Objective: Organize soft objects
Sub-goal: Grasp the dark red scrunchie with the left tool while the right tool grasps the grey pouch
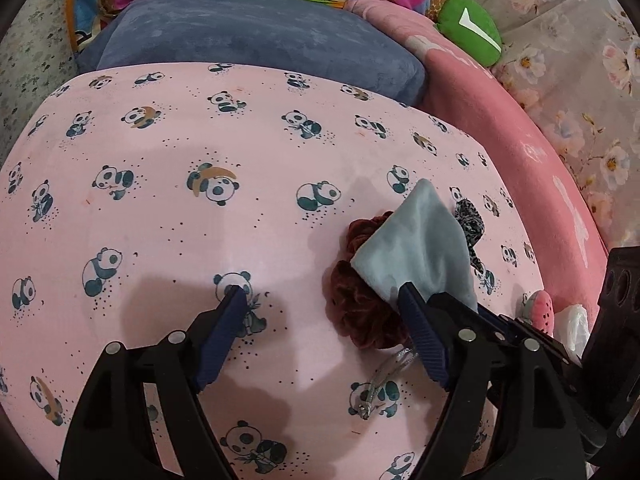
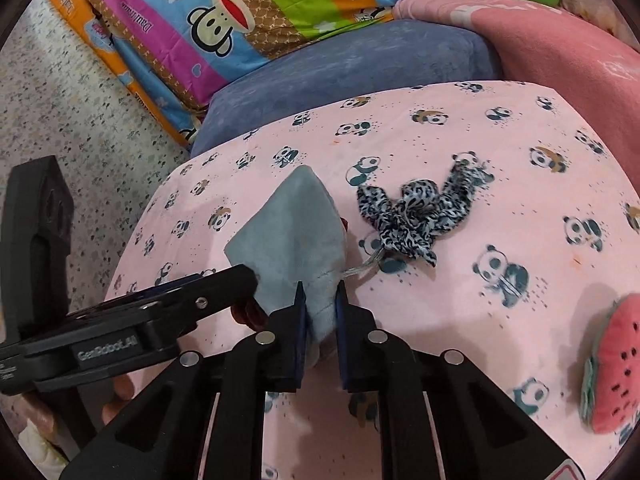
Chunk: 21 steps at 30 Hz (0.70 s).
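The right gripper [image 2: 320,296] is seen with its fingers [image 2: 299,320] pinched on the near corner of the grey-blue cloth [image 2: 292,236], which is lifted into a peak above the panda-print cover [image 2: 460,320]. The left gripper [image 1: 320,308] is held with its fingers [image 1: 230,320] wide apart and nothing clamped; its right finger is set against the near edge of the dark red scrunchie [image 1: 360,312], which is partly hidden beneath the cloth. Just right of the cloth, a leopard-print scrunchie [image 2: 416,212] is laid flat on the cover. At the near right edge, a watermelon plush [image 2: 612,364] is found. At the far side, a blue cushion [image 2: 360,60], a pink blanket [image 2: 580,52] and a green plush [image 1: 470,30] are visible.
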Motion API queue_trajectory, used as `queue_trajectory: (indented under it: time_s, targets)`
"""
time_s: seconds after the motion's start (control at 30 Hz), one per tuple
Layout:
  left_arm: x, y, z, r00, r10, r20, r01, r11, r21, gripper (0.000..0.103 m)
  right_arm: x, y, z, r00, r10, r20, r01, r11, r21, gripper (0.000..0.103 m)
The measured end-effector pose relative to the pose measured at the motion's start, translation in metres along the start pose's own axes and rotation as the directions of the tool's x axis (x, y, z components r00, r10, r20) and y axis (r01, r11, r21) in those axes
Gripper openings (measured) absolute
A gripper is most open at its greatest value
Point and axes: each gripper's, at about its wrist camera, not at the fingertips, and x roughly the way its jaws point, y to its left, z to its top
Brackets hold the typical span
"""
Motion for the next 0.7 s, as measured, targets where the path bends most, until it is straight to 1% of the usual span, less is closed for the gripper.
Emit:
queue_trajectory:
  time_s: [0.2, 0.4, 0.47, 0.5, 0.57, 0.63, 0.67, 0.7]
  targets:
    - [0.005, -0.023, -0.012, 0.999, -0.037, -0.023, 0.038, 0.999, 0.035, 0.073, -0.024, -0.022, -0.019, 1.0, -0.002, -0.001, 0.002, 0.997, 0.072, 0.012]
    - [0.007, -0.05, -0.031, 0.995, -0.082, -0.056, 0.086, 0.993, 0.077, 0.066, -0.045, -0.037, -0.048, 0.999, -0.024, -0.027, 0.027, 0.995, 0.099, 0.013]
    - [0.006, -0.056, -0.037, 0.994, -0.088, -0.06, 0.093, 0.992, 0.084, 0.062, -0.052, -0.04, -0.056, 0.999, -0.027, -0.027, 0.03, 0.994, 0.109, 0.013]
    - [0.005, -0.059, -0.04, 0.994, -0.085, -0.062, 0.091, 0.992, 0.091, 0.059, -0.055, -0.04, -0.059, 0.999, -0.032, -0.026, 0.034, 0.994, 0.109, 0.013]
    - [0.005, -0.063, -0.044, 0.99, -0.112, -0.085, 0.119, 0.989, 0.089, 0.043, -0.062, -0.041, -0.065, 0.999, -0.038, -0.023, 0.041, 0.993, 0.111, 0.013]
    - [0.004, -0.066, -0.048, 0.984, -0.142, -0.108, 0.15, 0.986, 0.069, 0.033, -0.068, -0.042, -0.071, 0.999, -0.039, -0.023, 0.042, 0.993, 0.115, 0.013]
    - [0.003, -0.069, -0.05, 0.983, -0.143, -0.111, 0.151, 0.986, 0.065, 0.028, -0.071, -0.042, -0.073, 0.999, -0.04, -0.022, 0.042, 0.992, 0.116, 0.013]
    - [0.002, -0.071, -0.051, 0.984, -0.138, -0.11, 0.146, 0.987, 0.067, 0.026, -0.074, -0.042, -0.075, 0.999, -0.041, -0.02, 0.043, 0.992, 0.115, 0.012]
